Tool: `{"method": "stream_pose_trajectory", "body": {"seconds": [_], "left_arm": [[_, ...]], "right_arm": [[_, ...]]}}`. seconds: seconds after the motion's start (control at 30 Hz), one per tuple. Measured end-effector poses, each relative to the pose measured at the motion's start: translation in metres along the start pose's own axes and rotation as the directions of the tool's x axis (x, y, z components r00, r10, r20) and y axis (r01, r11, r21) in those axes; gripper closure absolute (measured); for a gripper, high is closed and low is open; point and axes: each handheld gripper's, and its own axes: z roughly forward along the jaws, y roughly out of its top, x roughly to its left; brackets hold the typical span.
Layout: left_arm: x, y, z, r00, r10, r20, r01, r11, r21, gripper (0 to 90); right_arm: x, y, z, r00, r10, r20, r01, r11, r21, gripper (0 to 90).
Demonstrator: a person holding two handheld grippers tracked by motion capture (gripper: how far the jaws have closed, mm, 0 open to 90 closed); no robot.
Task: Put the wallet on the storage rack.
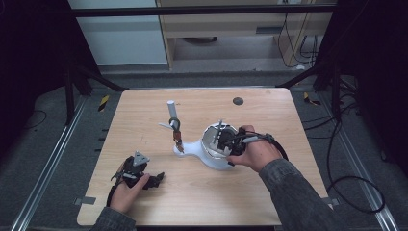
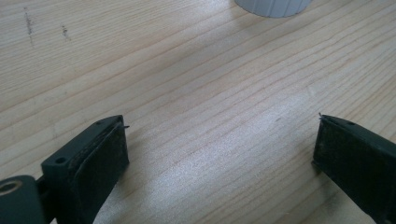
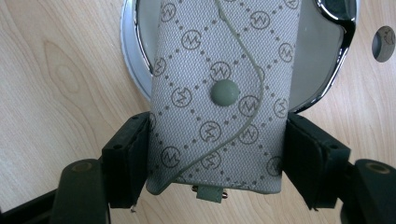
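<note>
1. High view: a wooden table (image 1: 202, 202) carries a white stand (image 1: 211, 159) with a round bowl-like top at the right and a low foot reaching left. From that foot a thin upright post (image 1: 176, 130) rises, brownish low down and white at its tip. The right gripper (image 1: 226, 140) is held by the right hand (image 1: 255, 153) over the bowl-like top. The left gripper (image 1: 153, 181) lies low near the front left of the table, held by the left hand (image 1: 126, 192), well apart from the stand. A small dark round mark (image 1: 237, 101) sits near the far edge of the table.

2. Left gripper view: the two black jaws stand wide apart with bare wood between them, holding nothing. The edge of a white ribbed object (image 2: 273, 6) shows at the top, well beyond the jaws.

3. Right gripper view: the jaws press on both sides of a grey patterned fabric pouch (image 3: 219, 93), closed by a flap with a round snap button (image 3: 225, 92). The pouch lies across a shiny round dish (image 3: 327, 60), its near end sticking out over the wood.
</note>
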Motion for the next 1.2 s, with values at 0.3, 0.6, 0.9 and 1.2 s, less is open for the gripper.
{"method": "stream_pose_trajectory", "body": {"seconds": [0.3,0.6,0.9,1.2], "left_arm": [[0.0,0.0,0.0,1.0,0.001,0.001,-0.001,1.0,0.001,2.4],[0.0,0.0,0.0,1.0,0.001,0.001,-0.001,1.0,0.0,2.4],[0.0,0.0,0.0,1.0,0.005,0.001,-0.005,1.0,0.001,2.4],[0.0,0.0,0.0,1.0,0.002,0.002,-0.002,1.0,0.001,2.4]], "right_arm": [[-0.002,0.003,0.004,0.9999,0.005,-0.011,-0.005,1.0,0.005,29.4],[-0.004,0.006,0.007,0.9998,0.008,-0.02,-0.008,1.0,0.01,29.3],[-0.006,0.01,0.01,0.9996,0.013,-0.026,-0.012,1.0,0.011,29.2],[-0.006,0.014,0.012,0.9994,0.013,-0.031,-0.012,1.0,0.015,29.1]]}}
